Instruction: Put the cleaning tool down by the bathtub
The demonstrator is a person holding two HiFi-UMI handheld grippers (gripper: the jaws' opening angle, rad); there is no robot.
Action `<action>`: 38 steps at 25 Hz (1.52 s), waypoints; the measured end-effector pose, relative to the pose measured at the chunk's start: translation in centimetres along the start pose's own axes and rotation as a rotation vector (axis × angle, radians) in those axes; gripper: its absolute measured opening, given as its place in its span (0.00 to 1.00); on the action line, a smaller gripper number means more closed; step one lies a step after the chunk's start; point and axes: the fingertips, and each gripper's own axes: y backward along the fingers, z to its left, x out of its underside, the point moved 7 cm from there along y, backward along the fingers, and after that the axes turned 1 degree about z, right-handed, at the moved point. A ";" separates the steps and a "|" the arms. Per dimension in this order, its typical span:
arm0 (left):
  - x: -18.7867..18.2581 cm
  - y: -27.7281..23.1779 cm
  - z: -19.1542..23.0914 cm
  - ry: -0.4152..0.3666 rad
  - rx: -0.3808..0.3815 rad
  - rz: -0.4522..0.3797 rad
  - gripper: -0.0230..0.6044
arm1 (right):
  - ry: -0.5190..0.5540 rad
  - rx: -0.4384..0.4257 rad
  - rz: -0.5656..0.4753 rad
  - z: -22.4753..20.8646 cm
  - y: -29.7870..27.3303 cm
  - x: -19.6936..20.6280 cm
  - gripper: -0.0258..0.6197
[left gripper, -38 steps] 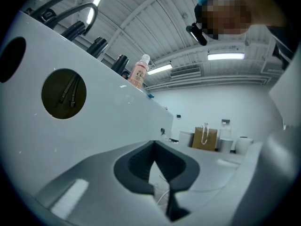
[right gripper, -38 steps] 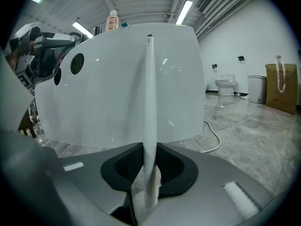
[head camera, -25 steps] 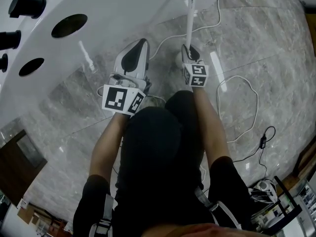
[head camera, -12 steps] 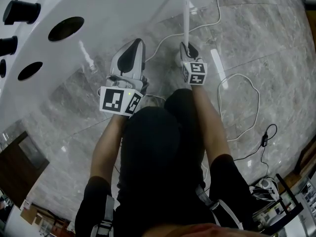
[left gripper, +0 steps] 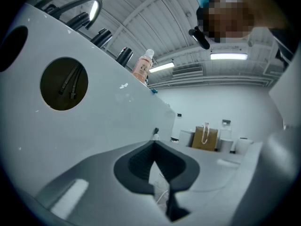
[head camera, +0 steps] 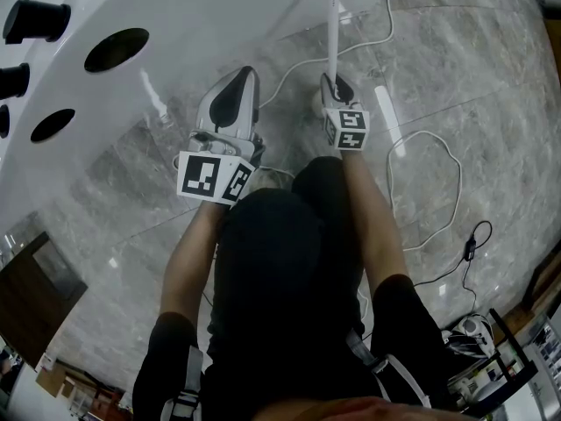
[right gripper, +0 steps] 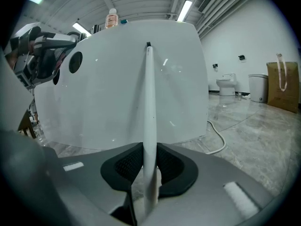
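The cleaning tool shows only as a long white handle. My right gripper is shut on it, pads pressed against both sides. The handle points at the white bathtub, and its black-tipped far end lies against the tub's side in the right gripper view; I cannot tell whether it touches. The tool's working head is hidden. My left gripper hangs close to the tub wall, tips together, holding nothing.
Grey marble floor carries a looping white cable and a black cable. The tub has round holes, black fittings and a bottle on its rim. A brown bag and a toilet stand far off.
Both grippers have shifted slightly toward the tub over the last second, the handle going with the right one. Both have hardly moved in the last half second.
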 end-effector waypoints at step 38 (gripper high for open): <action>-2.0 0.1 -0.9 0.064 -0.027 0.051 0.05 | -0.062 0.029 0.107 -0.2 2.8 -1.2 0.32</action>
